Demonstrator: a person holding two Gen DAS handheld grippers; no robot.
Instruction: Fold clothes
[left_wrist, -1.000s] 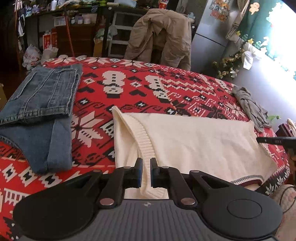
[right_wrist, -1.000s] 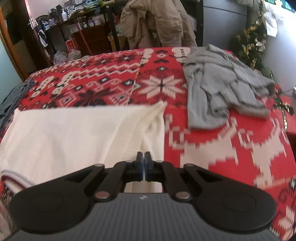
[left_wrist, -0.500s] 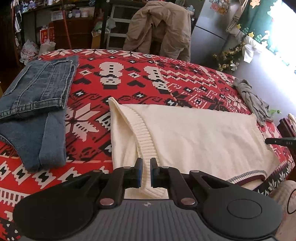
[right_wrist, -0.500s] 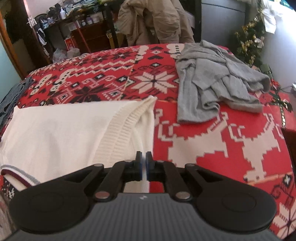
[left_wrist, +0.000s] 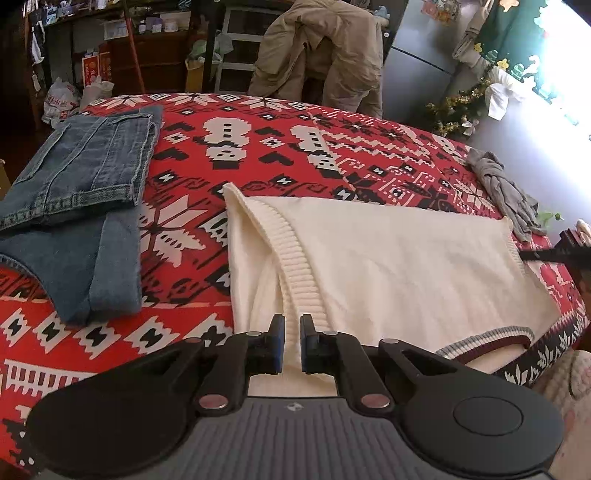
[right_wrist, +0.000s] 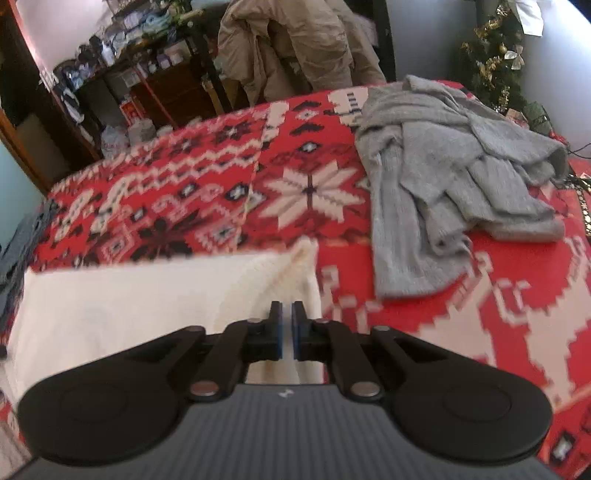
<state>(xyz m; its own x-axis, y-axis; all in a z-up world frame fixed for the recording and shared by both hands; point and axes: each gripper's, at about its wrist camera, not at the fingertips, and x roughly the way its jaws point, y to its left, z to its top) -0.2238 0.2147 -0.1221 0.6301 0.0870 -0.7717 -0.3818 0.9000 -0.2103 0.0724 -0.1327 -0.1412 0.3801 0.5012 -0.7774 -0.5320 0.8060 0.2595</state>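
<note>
Red patterned blanket (left_wrist: 280, 155) — cream sweater (left_wrist: 388, 266) lies on its near side. Left gripper (left_wrist: 291, 325) and right gripper (right_wrist: 287, 312) each clamp sweater fabric, jaws nearly together. Folded jeans (left_wrist: 85, 206) at 10 o'clock — grey garment (right_wrist: 443, 177) at 1.

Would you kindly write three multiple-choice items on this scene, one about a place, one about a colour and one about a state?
1. Where do the folded jeans lie relative to the cream sweater in the left wrist view?
A. to its left
B. on top of it
C. to its right

2. What colour is the crumpled sweater on the patterned blanket?
A. green
B. grey
C. yellow

3. How are the jaws of the left gripper set?
A. spread wide and empty
C. hidden from view
B. closed to a narrow gap with cream knit between them

Answers: 1 A, the denim lies left of the cream knit with red blanket between them. 2 B, it is plainly grey. 3 B, cream fabric runs between the two blue pads.
</note>
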